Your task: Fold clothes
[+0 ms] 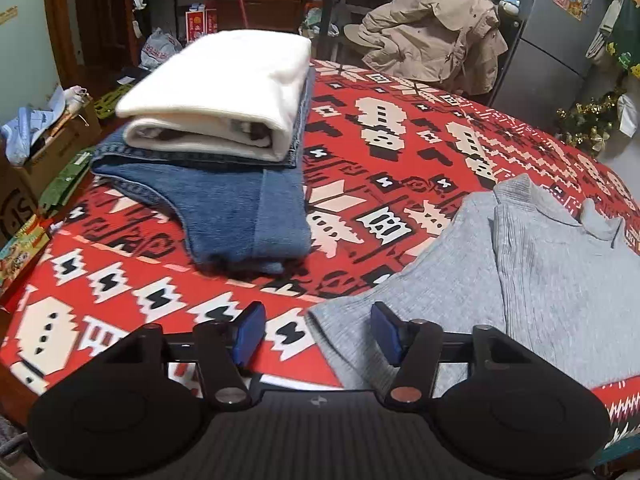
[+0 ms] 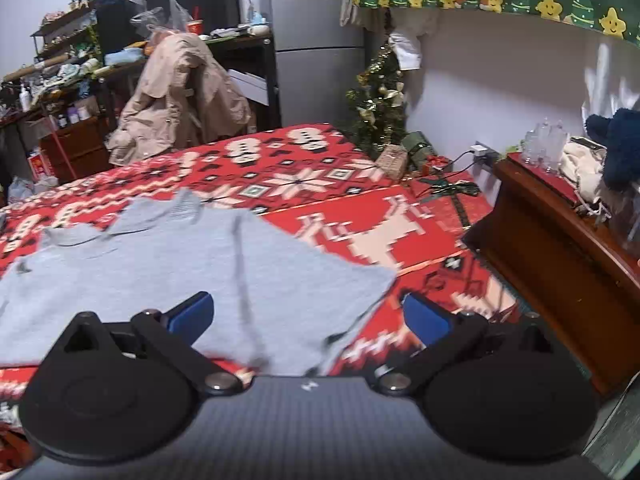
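A grey ribbed sweater (image 1: 540,264) lies flat on the red patterned bedspread (image 1: 360,152); its near left corner reaches between the jaws of my left gripper (image 1: 318,332), whose blue pads stand apart from the cloth. In the right wrist view the same grey sweater (image 2: 192,264) spreads out with a dark crease down its middle. My right gripper (image 2: 308,316) hovers over its near edge with jaws spread wide and nothing gripped. A folded white garment (image 1: 224,88) rests on folded blue jeans (image 1: 236,204) at the far left.
A beige coat (image 1: 436,32) hangs over a chair beyond the bed. A wooden bedside unit (image 2: 560,248) stands at the right, with a small decorated tree (image 2: 380,104) and a grey fridge (image 2: 316,40) behind. Boxes (image 1: 36,160) crowd the floor at the left.
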The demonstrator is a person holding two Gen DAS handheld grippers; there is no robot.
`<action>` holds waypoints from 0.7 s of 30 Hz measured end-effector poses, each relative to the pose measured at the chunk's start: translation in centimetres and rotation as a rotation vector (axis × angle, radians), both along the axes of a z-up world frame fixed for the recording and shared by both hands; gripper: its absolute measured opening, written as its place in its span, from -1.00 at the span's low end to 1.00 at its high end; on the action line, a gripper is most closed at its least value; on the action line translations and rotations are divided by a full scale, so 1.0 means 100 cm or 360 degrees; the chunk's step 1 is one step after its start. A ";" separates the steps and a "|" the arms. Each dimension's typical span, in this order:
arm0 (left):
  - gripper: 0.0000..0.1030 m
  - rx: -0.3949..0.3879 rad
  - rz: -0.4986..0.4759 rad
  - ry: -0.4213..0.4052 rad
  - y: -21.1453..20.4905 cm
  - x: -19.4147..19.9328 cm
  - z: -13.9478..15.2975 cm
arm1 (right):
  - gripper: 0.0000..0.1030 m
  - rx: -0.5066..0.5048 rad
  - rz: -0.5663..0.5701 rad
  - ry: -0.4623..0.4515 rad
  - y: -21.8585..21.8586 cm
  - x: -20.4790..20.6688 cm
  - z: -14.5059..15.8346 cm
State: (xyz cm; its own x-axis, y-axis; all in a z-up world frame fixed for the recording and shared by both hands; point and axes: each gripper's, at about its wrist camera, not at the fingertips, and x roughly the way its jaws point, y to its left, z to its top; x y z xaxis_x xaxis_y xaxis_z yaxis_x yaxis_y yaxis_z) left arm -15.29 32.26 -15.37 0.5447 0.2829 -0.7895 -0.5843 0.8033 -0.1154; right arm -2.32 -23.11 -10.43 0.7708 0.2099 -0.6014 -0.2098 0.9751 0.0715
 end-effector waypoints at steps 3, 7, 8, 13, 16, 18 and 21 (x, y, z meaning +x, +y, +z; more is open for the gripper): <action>-0.27 0.0039 -0.0016 -0.0011 -0.002 0.002 -0.003 | 0.99 0.0040 0.0005 0.0006 0.013 -0.014 0.006; -0.85 0.0121 -0.0071 0.0014 -0.011 0.004 -0.004 | 0.99 0.0092 -0.0001 0.0013 0.026 -0.029 0.013; -0.90 0.0155 -0.0089 0.0025 -0.015 0.004 -0.004 | 0.99 0.0108 -0.0005 0.0014 0.029 -0.031 0.014; -0.94 0.0348 -0.0097 0.0005 -0.028 0.000 0.008 | 0.99 0.0151 0.0009 0.0025 0.043 -0.036 0.019; -0.95 0.0406 -0.0053 -0.0032 -0.025 -0.005 0.017 | 0.99 0.0136 0.0050 0.0008 0.052 -0.039 0.024; -0.95 0.0408 -0.0040 -0.0025 -0.021 -0.005 0.016 | 0.99 0.0125 0.0077 0.0003 0.058 -0.041 0.027; -0.95 0.0419 -0.0053 0.0033 -0.019 -0.001 0.006 | 0.99 0.0115 0.0110 0.0007 0.066 -0.043 0.028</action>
State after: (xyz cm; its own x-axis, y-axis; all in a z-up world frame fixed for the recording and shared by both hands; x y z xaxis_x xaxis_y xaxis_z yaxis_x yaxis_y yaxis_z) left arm -15.41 30.39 -14.74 0.5419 0.4619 -0.7021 -0.5570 0.8230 0.1116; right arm -6.64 -16.55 -7.62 0.7503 0.3054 -0.5864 -0.2758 0.9506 0.1422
